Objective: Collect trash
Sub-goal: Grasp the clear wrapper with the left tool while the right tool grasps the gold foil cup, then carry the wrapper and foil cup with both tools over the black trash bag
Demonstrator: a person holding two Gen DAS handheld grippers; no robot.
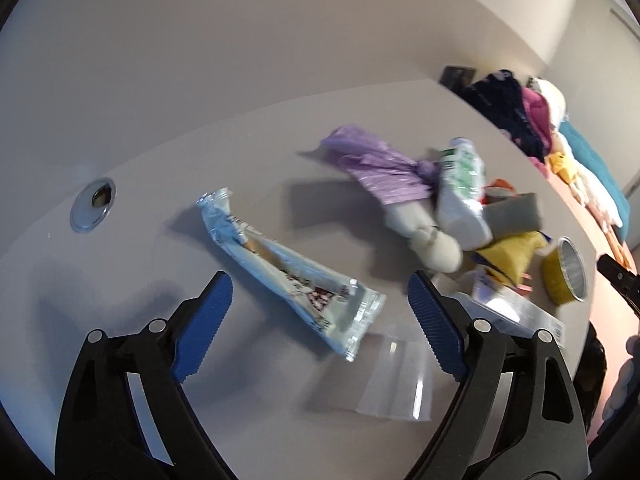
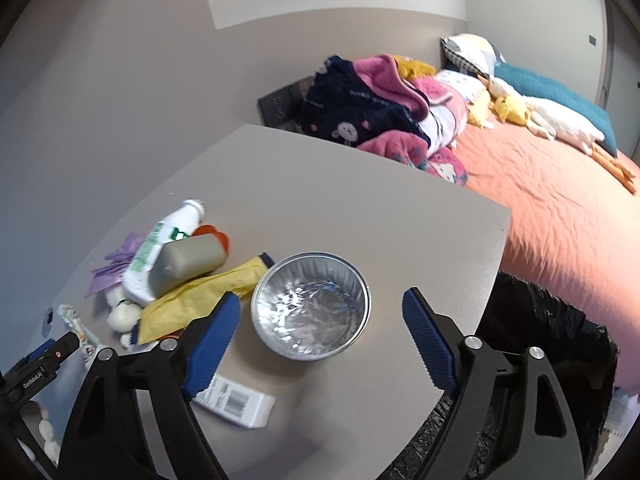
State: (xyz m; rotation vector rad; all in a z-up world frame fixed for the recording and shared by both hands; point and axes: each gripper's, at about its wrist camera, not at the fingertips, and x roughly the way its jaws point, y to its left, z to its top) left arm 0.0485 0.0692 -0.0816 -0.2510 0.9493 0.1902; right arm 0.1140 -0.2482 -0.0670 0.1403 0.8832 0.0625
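Right wrist view: all trash is on the bench [image 2: 320, 184], none bagged; both grippers' fingers [image 2: 430, 332] wide, empty.

A bedroom: bed [image 2: 540, 216] (plush toys [image 2: 516, 110] too) beside table [image 2: 360, 184].

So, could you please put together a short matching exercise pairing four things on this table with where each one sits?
Things:
1. foil bowl
2. silver snack wrapper
3. grey sponge block
4. black bin bag

Places:
A. resting on top of the pile, against the white bottle
B. lying flat between the open fingers of the left hand-held gripper
C. beside the table's edge, next to the bed
D. upright between the open fingers of the right hand-held gripper

Pairs: 1-D, 2-B, 3-A, 4-C
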